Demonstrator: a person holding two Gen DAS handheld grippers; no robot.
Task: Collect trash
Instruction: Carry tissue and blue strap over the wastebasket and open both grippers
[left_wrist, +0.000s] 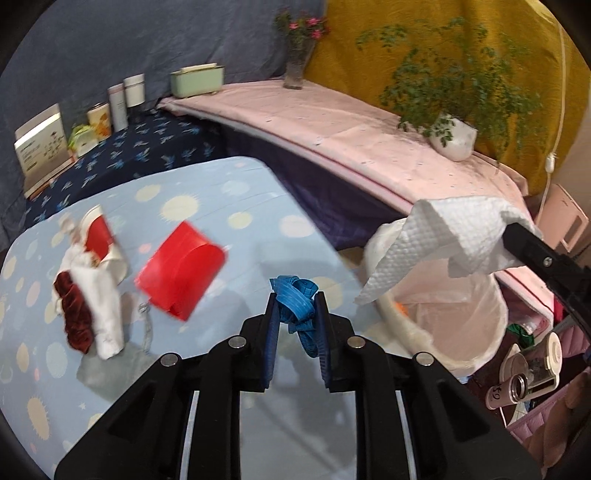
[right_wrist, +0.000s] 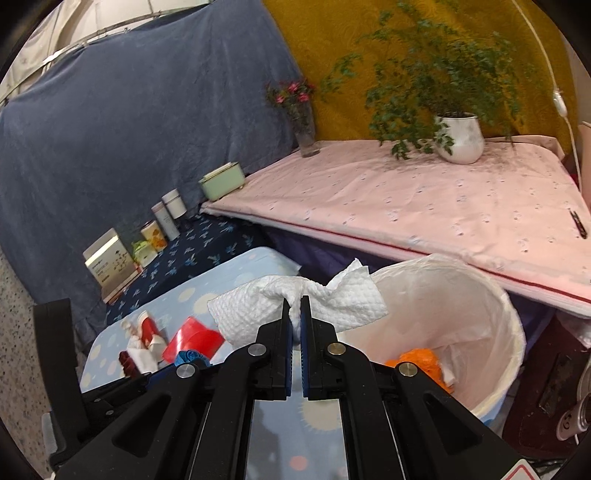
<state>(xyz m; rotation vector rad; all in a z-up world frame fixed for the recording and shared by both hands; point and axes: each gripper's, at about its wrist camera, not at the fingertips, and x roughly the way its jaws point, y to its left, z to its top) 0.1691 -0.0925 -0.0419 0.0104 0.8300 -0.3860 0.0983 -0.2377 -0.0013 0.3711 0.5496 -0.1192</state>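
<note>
The white paper towel (right_wrist: 295, 301) is pinched in my right gripper (right_wrist: 294, 314), its jaws clamped on a twisted fold near the middle so both crumpled ends flare out to either side. I hold it up in the air beside the rim of the white lined bin (right_wrist: 509, 332) — not yet over the opening, I judge, since most of the sheet hangs above the table edge. The bin already has an orange scrap (right_wrist: 419, 360) lying at its bottom, so it is plainly where the trash goes. From the left wrist view the same towel (left_wrist: 454, 236) hangs near the bin (left_wrist: 491, 332), which stands just off the table's corner. My left gripper (left_wrist: 295, 306) is closed on a knotted blue band (left_wrist: 295, 295), gripped through its bulk with a loose tail dangling between the fingers; I hold it above the blue dotted tablecloth (left_wrist: 229, 206), with the bin off to its right. Both hands are loaded at once, I think, so one trip to the bin clears two pieces. More waits on the cloth — a flattened red carton (left_wrist: 181, 269), and further left a red-and-white paper cup (left_wrist: 101, 240) touching a white cloth and a dark red scrunchie (left_wrist: 75, 321). Behind, on the pink-covered shelf (right_wrist: 406, 206), a potted plant (right_wrist: 460, 138) and a flower vase (right_wrist: 306, 136) stand well apart from all this.
</note>
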